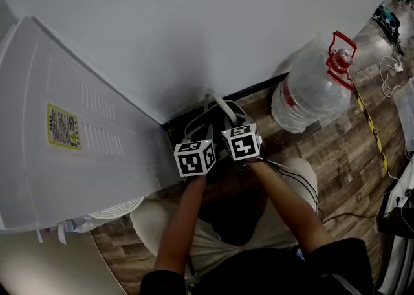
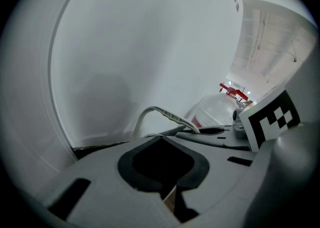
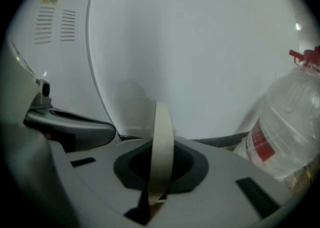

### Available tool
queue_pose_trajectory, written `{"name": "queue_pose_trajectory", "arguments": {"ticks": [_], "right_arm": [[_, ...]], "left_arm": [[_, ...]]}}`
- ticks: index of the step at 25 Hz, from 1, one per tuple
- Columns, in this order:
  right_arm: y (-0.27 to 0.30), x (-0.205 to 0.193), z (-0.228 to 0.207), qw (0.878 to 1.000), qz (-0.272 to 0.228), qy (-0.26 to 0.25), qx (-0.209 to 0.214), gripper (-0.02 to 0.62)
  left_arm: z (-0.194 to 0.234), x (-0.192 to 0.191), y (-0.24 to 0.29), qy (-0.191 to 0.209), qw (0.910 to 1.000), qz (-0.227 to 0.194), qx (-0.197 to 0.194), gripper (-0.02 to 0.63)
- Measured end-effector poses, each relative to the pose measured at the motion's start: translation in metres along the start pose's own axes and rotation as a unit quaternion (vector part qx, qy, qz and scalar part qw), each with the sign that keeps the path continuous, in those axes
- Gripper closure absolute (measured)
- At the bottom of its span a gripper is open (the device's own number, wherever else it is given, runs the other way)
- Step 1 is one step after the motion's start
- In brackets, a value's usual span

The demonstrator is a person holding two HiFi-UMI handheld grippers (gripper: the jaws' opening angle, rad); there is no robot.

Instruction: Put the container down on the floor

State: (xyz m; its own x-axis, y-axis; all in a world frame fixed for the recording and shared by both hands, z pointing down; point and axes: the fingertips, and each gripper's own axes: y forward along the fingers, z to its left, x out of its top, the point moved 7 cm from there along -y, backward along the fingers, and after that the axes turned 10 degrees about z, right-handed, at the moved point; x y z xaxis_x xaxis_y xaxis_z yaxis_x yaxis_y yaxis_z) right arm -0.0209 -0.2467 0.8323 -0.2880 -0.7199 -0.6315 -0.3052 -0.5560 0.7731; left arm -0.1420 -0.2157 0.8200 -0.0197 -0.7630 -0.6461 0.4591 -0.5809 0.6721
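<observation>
The container's pale curved handle (image 1: 223,107) rises in front of the two marker cubes, close to the wall. In the right gripper view the handle (image 3: 162,137) is a cream band running straight between the jaws, and my right gripper (image 3: 156,174) is shut on it. From the head view the right gripper (image 1: 234,122) sits just right of my left gripper (image 1: 194,135). Seen from its own view, the left gripper (image 2: 165,147) has its jaws together with nothing between them, and the handle (image 2: 160,111) arcs ahead of it. The grippers hide the container's body.
A large clear water bottle (image 1: 310,90) with a red cap handle stands right of the grippers on the wood floor, also seen as the bottle (image 3: 285,127). A white appliance (image 1: 65,132) fills the left. Cables (image 1: 304,184) trail on the floor. The wall is directly ahead.
</observation>
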Motion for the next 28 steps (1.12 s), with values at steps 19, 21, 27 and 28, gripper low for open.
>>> {"name": "queue_pose_trajectory", "arguments": {"ticks": [19,21,27,28], "right_arm": [[-0.005,-0.029,-0.035,0.999,0.023,0.039,-0.014,0.563],[-0.005,-0.033,-0.039,0.999,0.026,0.041,-0.019,0.563],[-0.007,-0.043,-0.050,0.998,0.030,0.050,-0.030,0.564],[-0.006,-0.045,-0.054,0.998,0.029,0.047,-0.036,0.563]], "left_arm": [[-0.022,-0.004,0.024,0.018,0.9996,0.014,-0.015,0.592],[-0.023,-0.005,0.026,0.022,0.9995,0.017,-0.016,0.592],[-0.033,-0.012,0.034,0.036,0.9986,0.030,-0.024,0.592],[-0.035,-0.013,0.035,0.038,0.9985,0.032,-0.025,0.592]]}}
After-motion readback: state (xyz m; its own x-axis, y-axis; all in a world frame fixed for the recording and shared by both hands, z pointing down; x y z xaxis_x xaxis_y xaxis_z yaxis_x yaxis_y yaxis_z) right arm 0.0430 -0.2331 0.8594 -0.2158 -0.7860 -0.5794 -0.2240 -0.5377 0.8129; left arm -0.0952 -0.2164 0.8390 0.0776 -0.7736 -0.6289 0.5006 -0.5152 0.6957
